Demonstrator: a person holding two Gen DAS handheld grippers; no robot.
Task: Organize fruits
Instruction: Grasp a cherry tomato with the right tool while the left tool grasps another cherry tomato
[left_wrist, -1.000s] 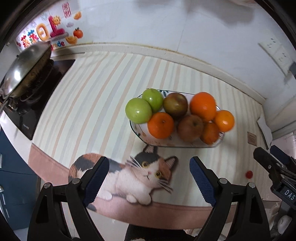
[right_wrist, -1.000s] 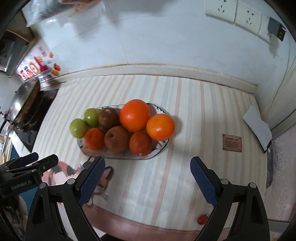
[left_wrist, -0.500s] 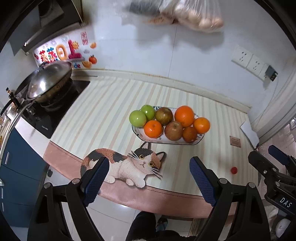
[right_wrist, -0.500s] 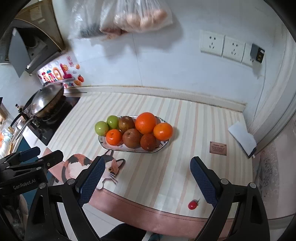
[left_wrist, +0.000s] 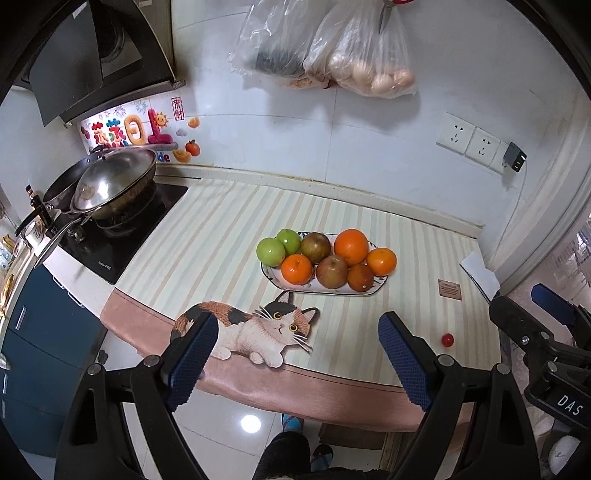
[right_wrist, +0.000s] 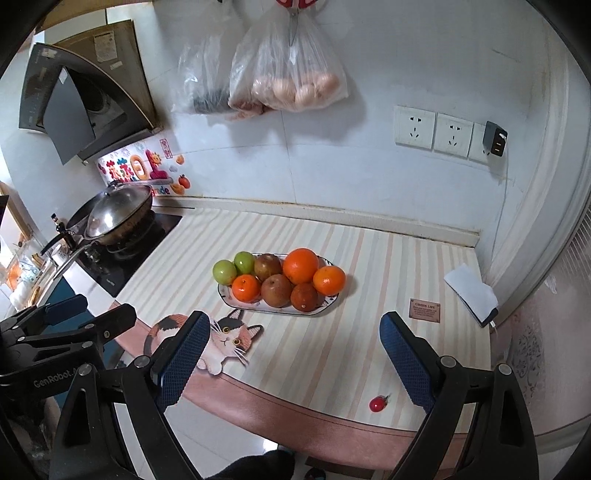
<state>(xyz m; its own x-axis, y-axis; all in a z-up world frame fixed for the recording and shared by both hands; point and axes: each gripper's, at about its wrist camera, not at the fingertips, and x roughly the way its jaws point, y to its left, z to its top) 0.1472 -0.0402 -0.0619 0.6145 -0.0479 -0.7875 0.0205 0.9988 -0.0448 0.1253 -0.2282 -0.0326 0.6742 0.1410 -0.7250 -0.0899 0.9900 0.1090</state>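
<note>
Both hand-held grippers, left (left_wrist: 295, 354) and right (right_wrist: 293, 354), gape wide and empty; plate (right_wrist: 236, 303) sits ahead, stray cherry tomato (right_wrist: 377, 403) nearest right gripper: approach low, squeeze gently.

White lettering "DAS" reads on the black body of the right gripper (left_wrist: 543, 332), seen at the right edge of the left wrist view. "GenRobot.A", cut off after that, reads on the left gripper (right_wrist: 70, 325) in the right wrist view. Small brown plaque (right_wrist: 425, 310) near the counter's right edge: heading "GREEN LIFE"; lines beneath too small to read. Wall sticker (left_wrist: 138, 134) above the wok: coloured Chinese characters, with Latin letters "...de" below.
</note>
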